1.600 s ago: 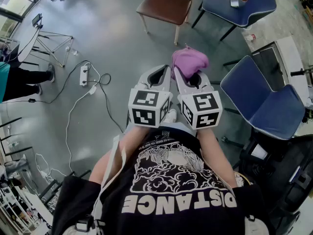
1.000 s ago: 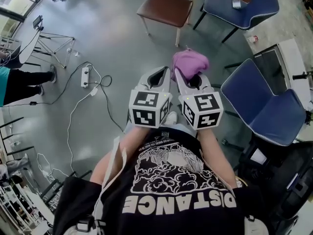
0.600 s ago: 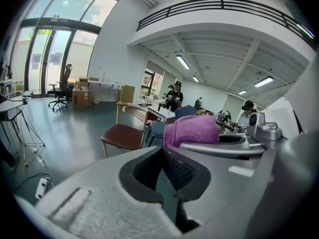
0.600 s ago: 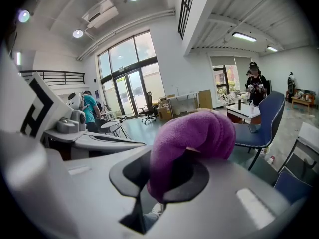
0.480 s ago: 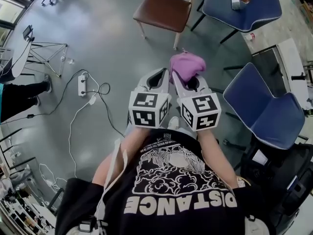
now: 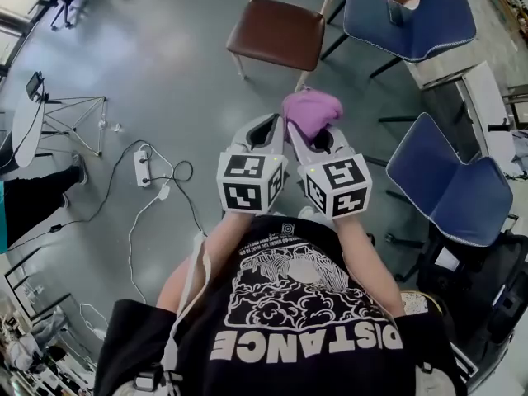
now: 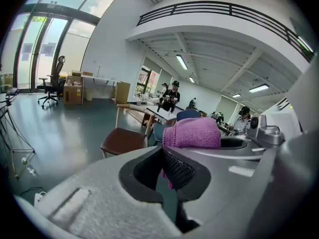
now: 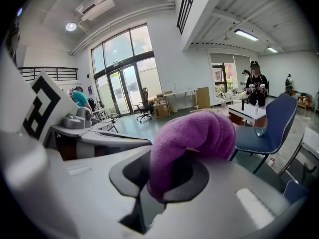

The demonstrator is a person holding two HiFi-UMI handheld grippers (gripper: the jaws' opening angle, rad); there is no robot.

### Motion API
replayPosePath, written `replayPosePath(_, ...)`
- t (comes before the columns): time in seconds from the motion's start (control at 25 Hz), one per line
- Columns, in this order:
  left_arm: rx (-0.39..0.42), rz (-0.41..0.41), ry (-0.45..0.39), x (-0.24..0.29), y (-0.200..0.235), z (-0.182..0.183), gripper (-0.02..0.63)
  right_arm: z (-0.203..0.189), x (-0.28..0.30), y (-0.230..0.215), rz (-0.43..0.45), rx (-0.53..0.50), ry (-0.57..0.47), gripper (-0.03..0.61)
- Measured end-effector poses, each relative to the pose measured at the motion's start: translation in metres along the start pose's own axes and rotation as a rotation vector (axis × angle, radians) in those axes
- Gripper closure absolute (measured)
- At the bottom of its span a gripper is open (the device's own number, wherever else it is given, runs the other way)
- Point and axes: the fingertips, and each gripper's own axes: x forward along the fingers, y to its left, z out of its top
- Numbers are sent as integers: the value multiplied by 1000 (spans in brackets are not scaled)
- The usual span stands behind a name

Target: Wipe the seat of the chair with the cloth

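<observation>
Head view: chair point(image 6: 276, 33) closer than before to cloth point(image 6: 312, 110) in right gripper point(image 6: 304, 132).

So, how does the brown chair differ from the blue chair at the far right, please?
The brown chair has pale wooden legs, the blue chair dark ones. The brown chair's seat is flat, the blue chair's curved with white edging. Both stand on the floor.

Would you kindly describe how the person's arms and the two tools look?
The left tool and right tool are light grey with dark inner pads, each carrying a white cube with black square markers. The arms are bare below short black sleeves.
</observation>
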Motion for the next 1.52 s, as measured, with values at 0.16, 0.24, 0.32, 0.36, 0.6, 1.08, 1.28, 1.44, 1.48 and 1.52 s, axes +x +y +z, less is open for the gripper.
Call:
replayPosePath(0.16, 5, -16, -14, 0, 26, 18, 617, 16, 23, 8, -11, -3, -5, 518)
replayPosePath(0.24, -2, -16, -18, 0, 35, 21, 617, 20, 30, 10, -12, -4, -3, 518)
replayPosePath(0.32, -12, -17, -22, 1, 42, 23, 617, 23, 36, 11, -11, -5, -1, 518)
replayPosePath(0.36, -17, -18, -23, 1, 46, 24, 617, 25, 40, 13, -7, -4, -2, 518)
replayPosePath(0.6, -25, -9, -19, 7, 67, 29, 617, 31, 61, 19, 15, 6, 1, 518)
replayPosePath(1.08, -11, 20, -12, 56, 110, 55, 618, 50, 122, -11, 55, 69, -21, 520)
replayPosePath(1.28, -21, 23, 4, 97, 123, 74, 620, 66, 155, -42, 79, 65, -8, 520)
replayPosePath(1.44, -32, 34, 12, 135, 134, 93, 620, 80, 183, -74, 105, 76, 11, 520)
replayPosePath(1.48, -35, 41, 16, 142, 137, 97, 620, 83, 189, -80, 114, 81, 16, 520)
replayPosePath(1.52, -39, 48, 22, 149, 139, 100, 620, 86, 194, -87, 123, 85, 22, 520)
